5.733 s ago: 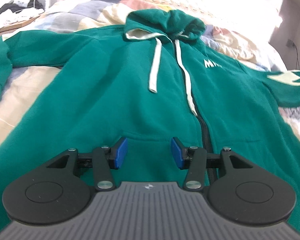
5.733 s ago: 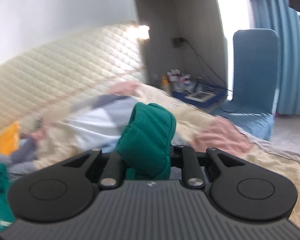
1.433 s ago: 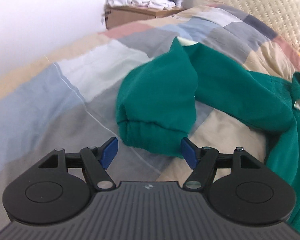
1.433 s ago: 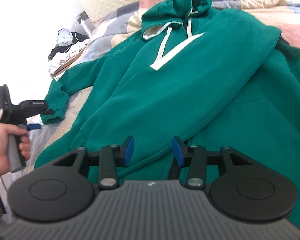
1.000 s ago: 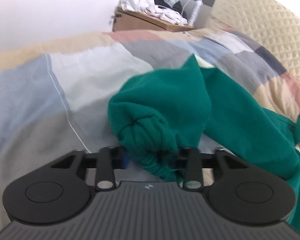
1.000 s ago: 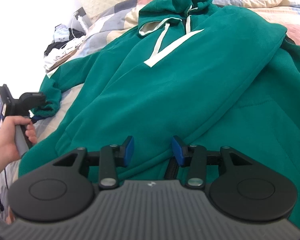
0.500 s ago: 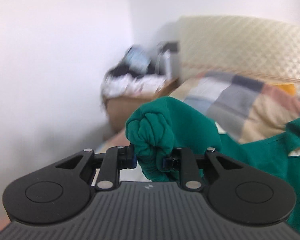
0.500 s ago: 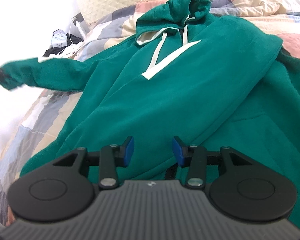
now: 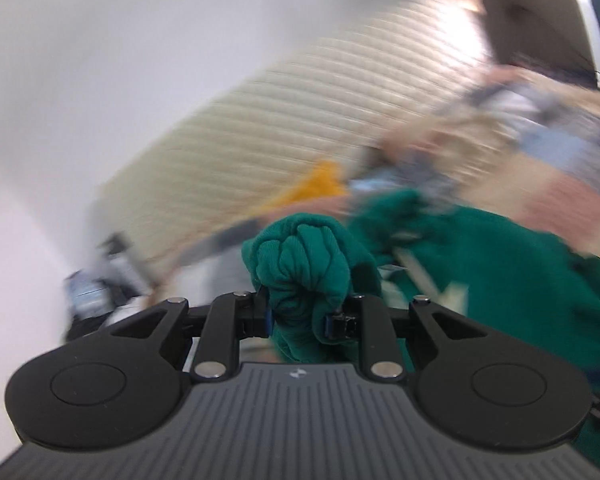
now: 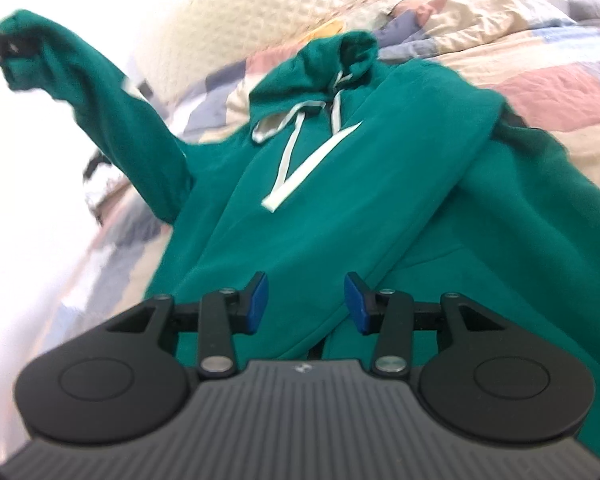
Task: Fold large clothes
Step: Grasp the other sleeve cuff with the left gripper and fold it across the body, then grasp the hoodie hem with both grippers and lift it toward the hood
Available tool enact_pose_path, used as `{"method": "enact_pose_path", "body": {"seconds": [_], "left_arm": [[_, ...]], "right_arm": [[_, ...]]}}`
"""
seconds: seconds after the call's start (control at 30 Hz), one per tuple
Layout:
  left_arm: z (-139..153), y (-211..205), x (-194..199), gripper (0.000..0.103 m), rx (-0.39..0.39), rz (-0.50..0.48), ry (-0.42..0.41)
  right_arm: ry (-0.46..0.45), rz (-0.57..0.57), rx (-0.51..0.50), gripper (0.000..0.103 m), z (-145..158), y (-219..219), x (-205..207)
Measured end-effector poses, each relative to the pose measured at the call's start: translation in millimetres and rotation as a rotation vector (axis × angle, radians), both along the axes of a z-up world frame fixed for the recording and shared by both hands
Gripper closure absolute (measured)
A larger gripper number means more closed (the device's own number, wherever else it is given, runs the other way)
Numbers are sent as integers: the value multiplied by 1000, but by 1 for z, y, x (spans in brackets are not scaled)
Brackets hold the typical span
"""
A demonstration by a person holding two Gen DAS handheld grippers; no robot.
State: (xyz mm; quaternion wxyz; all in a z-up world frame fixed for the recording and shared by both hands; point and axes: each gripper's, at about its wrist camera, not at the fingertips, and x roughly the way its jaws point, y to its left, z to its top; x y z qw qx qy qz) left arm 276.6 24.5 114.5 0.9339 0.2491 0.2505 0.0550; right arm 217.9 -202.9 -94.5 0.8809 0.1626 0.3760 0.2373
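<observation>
Left wrist view, sleeve cuff (image 9: 304, 264) bunched between left tongs (image 9: 300, 322), clamped

Left tongs (image 9: 300, 322) clamp the green hoodie's bunched cuff (image 9: 306, 268) — background a blur.

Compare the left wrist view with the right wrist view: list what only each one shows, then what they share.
Only the left wrist view: the left gripper from behind, its jaws clamped on the bunched sleeve cuff, with a blurred white wall beyond.

Only the right wrist view: the right gripper, jaws open and empty, above the hoodie, whose other sleeve lies folded across the chest; the raised sleeve seen whole.

Both: the green hoodie, the patchwork quilt and the quilted headboard.
</observation>
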Motion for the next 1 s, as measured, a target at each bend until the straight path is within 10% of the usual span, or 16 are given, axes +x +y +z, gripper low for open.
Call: {"method": "enact_pose_path", "body": {"seconds": [0.43,0.6,0.67,1.0], "left_arm": [[-164,-127,10,76,-238,-151,272],[-176,-109,6,61,-360,-123,287],[-170,-94,-4,39,-444,-143,278],[-189,4,-74,25,-978,-142,162]], "right_arm": [[1,-256,117,57,8,-78,1],[27,-312,131,57,3,-92,9],[39,-310,132,57,1,-91,12],[26,-316,101,57,6,-83,7]]}}
